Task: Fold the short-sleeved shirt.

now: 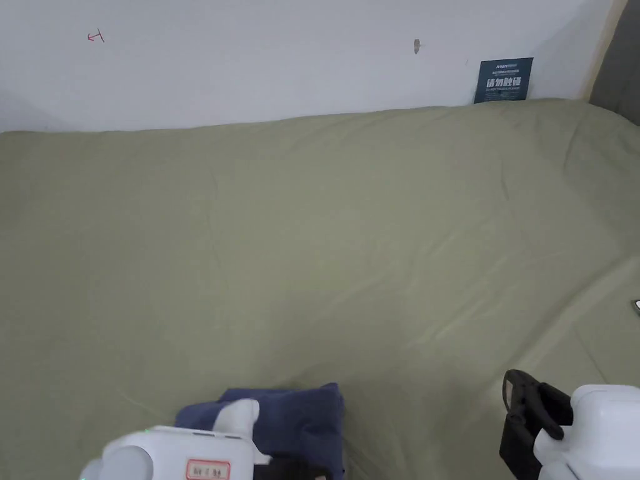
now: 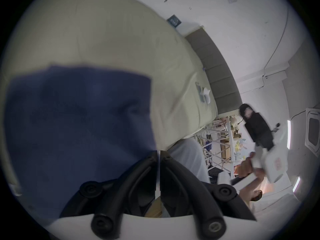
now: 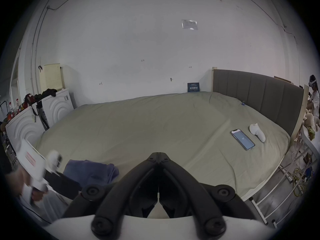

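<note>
The shirt (image 1: pixel 294 415) lies bunched on the bed (image 1: pixel 375 237) at its near edge, straight ahead of my left claw (image 2: pixel 158 152) and well off to the left of my right claw (image 3: pixel 159 154). Both claws are clenched on nothing. The left is nearer, so I judge it should reach first.

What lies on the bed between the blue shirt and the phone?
In the right gripper view, the stretch between the blue shirt and the phone is bare green sheet; the right gripper, jaws together, rises in front of it.
</note>
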